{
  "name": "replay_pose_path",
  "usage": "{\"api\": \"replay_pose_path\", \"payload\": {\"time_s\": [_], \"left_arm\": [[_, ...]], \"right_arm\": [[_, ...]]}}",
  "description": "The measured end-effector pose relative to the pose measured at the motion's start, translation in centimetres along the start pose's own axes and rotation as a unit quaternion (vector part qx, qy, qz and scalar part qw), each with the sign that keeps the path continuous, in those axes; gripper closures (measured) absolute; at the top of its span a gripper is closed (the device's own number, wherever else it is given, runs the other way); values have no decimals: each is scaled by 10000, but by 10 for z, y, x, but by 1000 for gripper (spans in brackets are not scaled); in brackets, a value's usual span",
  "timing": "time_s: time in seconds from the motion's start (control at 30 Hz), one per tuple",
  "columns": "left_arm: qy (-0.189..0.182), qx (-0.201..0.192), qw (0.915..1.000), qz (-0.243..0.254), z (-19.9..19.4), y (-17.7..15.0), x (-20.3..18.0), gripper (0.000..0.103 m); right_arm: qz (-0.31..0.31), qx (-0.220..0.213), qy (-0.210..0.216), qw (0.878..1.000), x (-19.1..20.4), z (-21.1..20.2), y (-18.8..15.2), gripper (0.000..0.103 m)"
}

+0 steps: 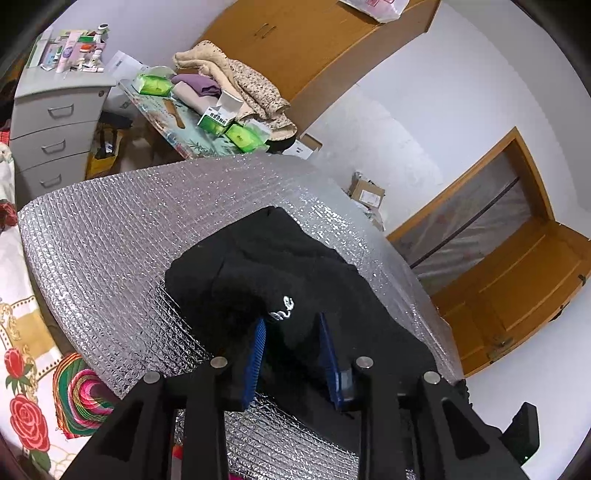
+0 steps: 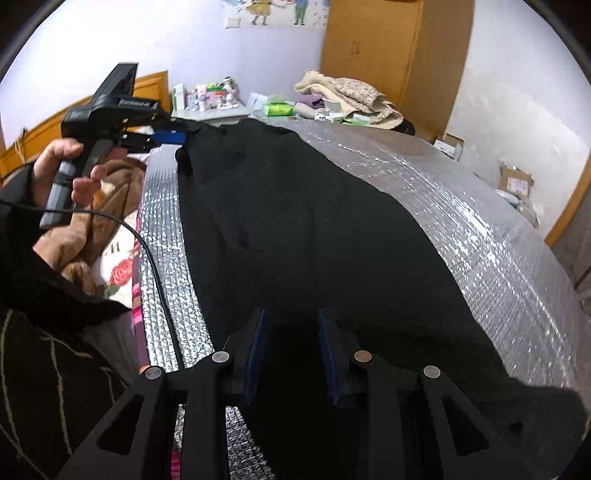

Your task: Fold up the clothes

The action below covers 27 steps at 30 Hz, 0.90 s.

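So the black garment (image 2: 295,221) is lying stretched out lengthwise on the silver foil mat (image 1: 110,236). The left gripper (image 1: 293,354) sits at one end of the garment, blue pads apart with cloth bunched between them but not pinched. The right gripper (image 2: 291,347) is at the other end, fingers spread too, fabric loose in the gap.

I am in a home bedroom. A bed (image 1: 26,332) with a rose-printed cover lies at my eight o'clock, a wooden wardrobe (image 1: 295,44) stands at twelve, and a grey drawer unit (image 1: 55,122) crowded with toiletry bottles sits at ten. A side table (image 1: 192,125) between them carries heaped clothes and green tissue packs. A children's picture (image 2: 273,11) hangs on the wall.
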<state>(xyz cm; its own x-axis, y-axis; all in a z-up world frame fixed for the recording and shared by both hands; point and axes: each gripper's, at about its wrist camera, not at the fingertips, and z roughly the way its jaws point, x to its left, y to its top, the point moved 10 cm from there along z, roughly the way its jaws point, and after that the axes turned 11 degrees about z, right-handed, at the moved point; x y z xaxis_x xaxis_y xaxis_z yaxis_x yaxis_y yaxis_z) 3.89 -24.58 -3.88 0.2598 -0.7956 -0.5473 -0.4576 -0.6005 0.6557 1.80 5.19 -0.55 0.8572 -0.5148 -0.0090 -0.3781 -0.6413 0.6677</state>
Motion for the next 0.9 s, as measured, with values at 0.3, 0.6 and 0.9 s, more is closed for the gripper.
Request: {"api": "replay_pose_path", "payload": {"time_s": [0.3, 0.6, 0.9], "left_arm": [[41, 221, 9997, 3, 11, -1, 0, 73], [170, 260, 9989, 344, 12, -1, -2, 73], [132, 275, 9987, 405, 15, -2, 0, 73]], "right_arm": [[-302, 158, -23, 9994, 1, 17, 6, 73], [650, -361, 478, 9961, 1, -33, 21, 73], [173, -139, 76, 9997, 7, -25, 5, 68]]}}
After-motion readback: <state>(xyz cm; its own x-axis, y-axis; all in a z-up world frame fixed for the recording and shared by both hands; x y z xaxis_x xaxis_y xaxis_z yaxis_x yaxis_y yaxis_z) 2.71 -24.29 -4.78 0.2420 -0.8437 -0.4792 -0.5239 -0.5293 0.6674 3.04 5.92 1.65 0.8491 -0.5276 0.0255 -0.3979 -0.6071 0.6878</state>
